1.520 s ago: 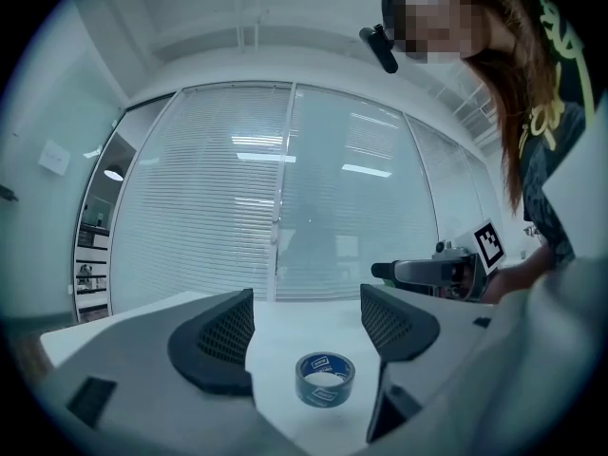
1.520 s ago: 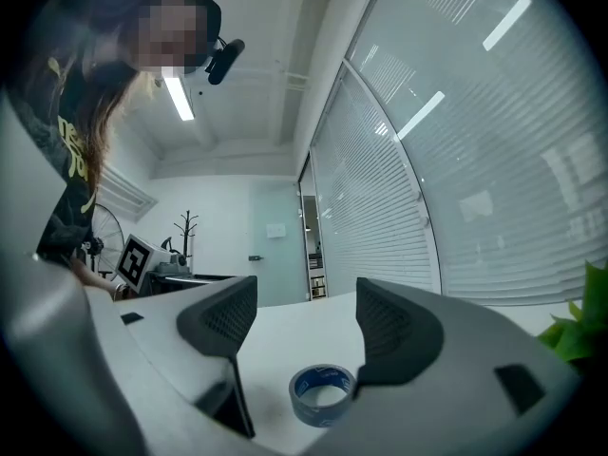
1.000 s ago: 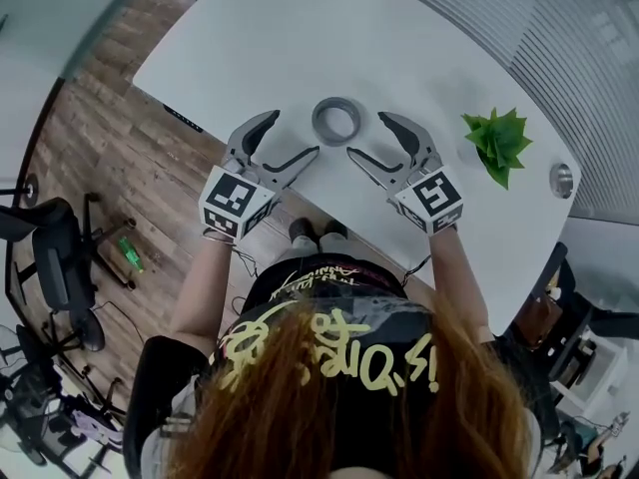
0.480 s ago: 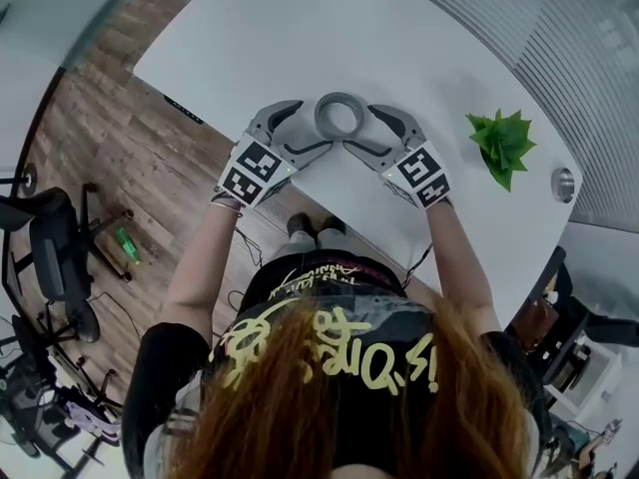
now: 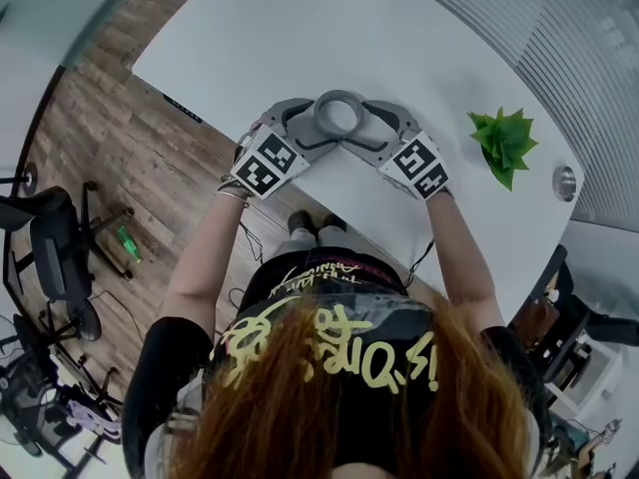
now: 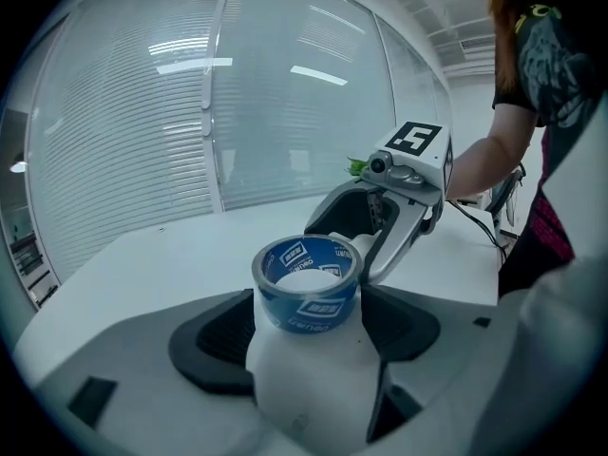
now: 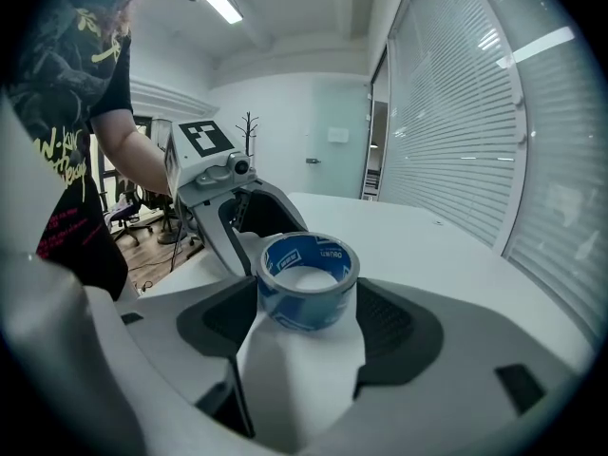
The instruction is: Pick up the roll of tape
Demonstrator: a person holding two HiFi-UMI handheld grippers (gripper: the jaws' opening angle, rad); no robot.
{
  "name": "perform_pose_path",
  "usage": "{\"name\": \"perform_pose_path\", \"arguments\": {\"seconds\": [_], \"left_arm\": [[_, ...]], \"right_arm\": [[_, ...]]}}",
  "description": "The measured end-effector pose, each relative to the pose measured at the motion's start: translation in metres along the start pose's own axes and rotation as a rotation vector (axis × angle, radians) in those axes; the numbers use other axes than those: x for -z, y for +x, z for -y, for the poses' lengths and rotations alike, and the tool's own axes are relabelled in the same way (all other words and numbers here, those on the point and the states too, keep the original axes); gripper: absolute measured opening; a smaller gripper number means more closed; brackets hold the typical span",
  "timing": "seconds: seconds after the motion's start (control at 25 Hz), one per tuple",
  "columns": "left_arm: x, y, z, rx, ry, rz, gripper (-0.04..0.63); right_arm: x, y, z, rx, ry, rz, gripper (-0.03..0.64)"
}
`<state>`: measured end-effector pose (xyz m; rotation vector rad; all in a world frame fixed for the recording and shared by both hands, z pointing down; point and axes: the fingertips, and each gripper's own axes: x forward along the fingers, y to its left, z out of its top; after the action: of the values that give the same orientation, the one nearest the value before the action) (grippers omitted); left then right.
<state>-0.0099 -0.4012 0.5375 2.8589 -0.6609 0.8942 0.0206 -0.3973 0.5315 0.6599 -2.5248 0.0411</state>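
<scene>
A grey roll of tape (image 5: 338, 116) with a blue printed core lies flat on the white table (image 5: 399, 28) near its front edge. My left gripper (image 5: 318, 126) comes at it from the left and my right gripper (image 5: 361, 128) from the right, tips almost meeting around the roll. Both are open. In the left gripper view the tape (image 6: 309, 288) stands between the spread jaws of the left gripper (image 6: 309, 329), with the right gripper (image 6: 385, 221) facing just behind it. The right gripper view mirrors this: tape (image 7: 307, 281), right gripper (image 7: 309, 329), left gripper (image 7: 233, 218) beyond.
A small green plant (image 5: 502, 143) stands on the table to the right, with a round metal cable port (image 5: 564, 183) past it. The table's front edge runs just under the grippers. An office chair (image 5: 55, 257) stands on the wooden floor at the left.
Both grippers have moved inward and forward from the table's front edge, closing in on the roll from either side until their jaws straddle it. The roll has stayed put.
</scene>
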Motion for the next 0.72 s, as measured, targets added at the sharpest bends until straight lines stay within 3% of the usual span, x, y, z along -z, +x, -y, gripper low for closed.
{"name": "perform_pose_path", "arguments": {"seconds": [0.72], "left_arm": [[0.0025,0.0015,-0.0008,-0.004,0.018,-0.022,0.321]], "right_arm": [[0.0013,0.0063,0.0003,-0.025,0.066,-0.012,0.308]]}}
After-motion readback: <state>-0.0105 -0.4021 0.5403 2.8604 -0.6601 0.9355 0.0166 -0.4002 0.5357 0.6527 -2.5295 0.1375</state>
